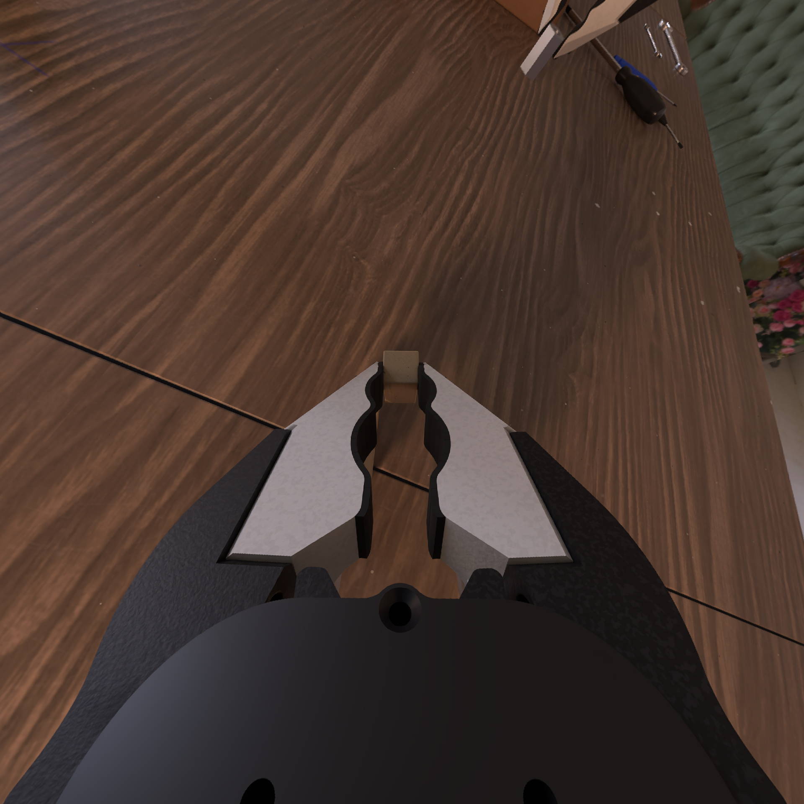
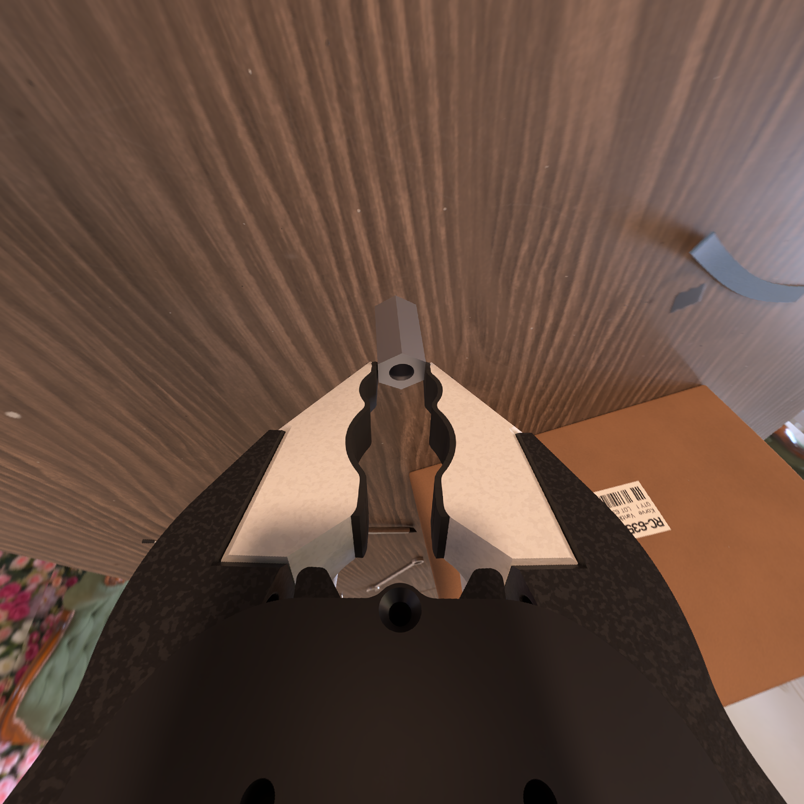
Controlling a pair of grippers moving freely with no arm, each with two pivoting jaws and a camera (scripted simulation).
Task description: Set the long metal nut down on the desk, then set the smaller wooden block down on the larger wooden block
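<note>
The long metal nut (image 2: 396, 343) sits clamped between the tips of the right gripper (image 2: 401, 374) at the centre of the right wrist view — a grey hexagonal piece, its bored end facing the camera, its length pointing away over the desk (image 2: 217, 217). Low in that view, between the fingers, a small metal pin (image 2: 395, 575) lies on the wood, and a brown cardboard box (image 2: 652, 565) with a white label (image 2: 633, 509) fills the lower right. Farther off, at the right edge, a curved grey strip (image 2: 735, 274) rests on the surface.

In the left wrist view, the left gripper (image 1: 401, 374) is closed on the smaller wooden block (image 1: 400, 366) — a pale cube pinched at the fingertips, mid-frame, over the dark wooden desk, which a thin dark seam (image 1: 130, 367) crosses. In the upper right of that frame, the right gripper with the nut shows far off; just beyond lie a black-handled screwdriver (image 1: 639, 93) and two metal bolts (image 1: 663, 45), near the desk's edge.
</note>
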